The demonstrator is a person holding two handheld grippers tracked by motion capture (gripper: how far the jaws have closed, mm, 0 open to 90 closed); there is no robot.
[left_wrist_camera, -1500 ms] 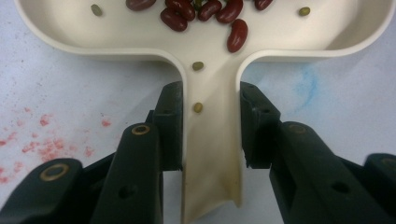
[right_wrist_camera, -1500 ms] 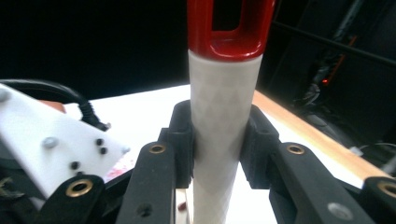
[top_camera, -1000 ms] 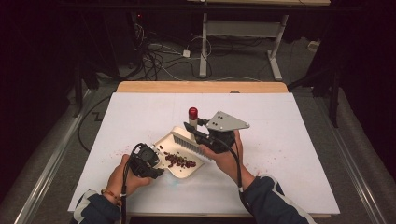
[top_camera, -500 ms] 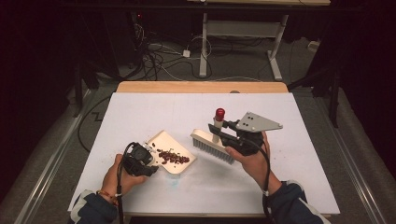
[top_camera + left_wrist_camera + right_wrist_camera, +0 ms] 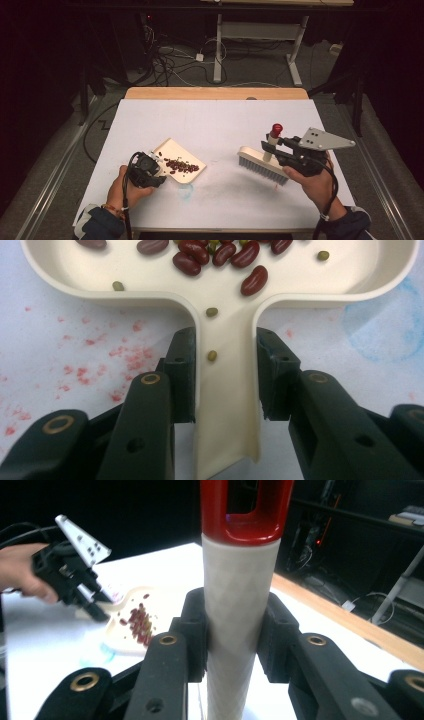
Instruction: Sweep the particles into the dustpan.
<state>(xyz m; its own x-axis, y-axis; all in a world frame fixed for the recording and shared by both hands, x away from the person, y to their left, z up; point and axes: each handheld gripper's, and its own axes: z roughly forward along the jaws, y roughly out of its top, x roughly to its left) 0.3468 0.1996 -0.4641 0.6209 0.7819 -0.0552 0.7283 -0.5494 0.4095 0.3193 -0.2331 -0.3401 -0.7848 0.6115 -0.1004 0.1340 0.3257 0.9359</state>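
Cream plastic dustpan (image 5: 176, 156) sits on the left half of the white table (image 5: 215, 120), and it's got a little pile of dark red beans (image 5: 181, 166) in it. From the left gripper view you can also spot a few tiny green beans (image 5: 212, 312) mixed in, a couple of them lying right on the pan's handle.

Left gripper (image 5: 150, 169) is clamped on that handle, one black jaw pressed against each side of it, so the pan is firmly pinched. The pan looks like it's lying flat on the table, with the person's left hand (image 5: 127, 185) wrapped around the gripper body.

Over on the right, the right gripper (image 5: 272, 150) is squeezing the brush handle (image 5: 240, 605), a whitish post with a red cap (image 5: 276, 130) standing upright. The brush (image 5: 262, 165) itself has its grey bristles pointing down, well apart from the dustpan; can't really tell if the bristles are touching the table.

Table surface has some reddish speckles (image 5: 127, 357) beside the pan handle and a faint blue smudge (image 5: 385, 325) on the other side. Cables (image 5: 170, 55) are tangled on the floor beyond the table.
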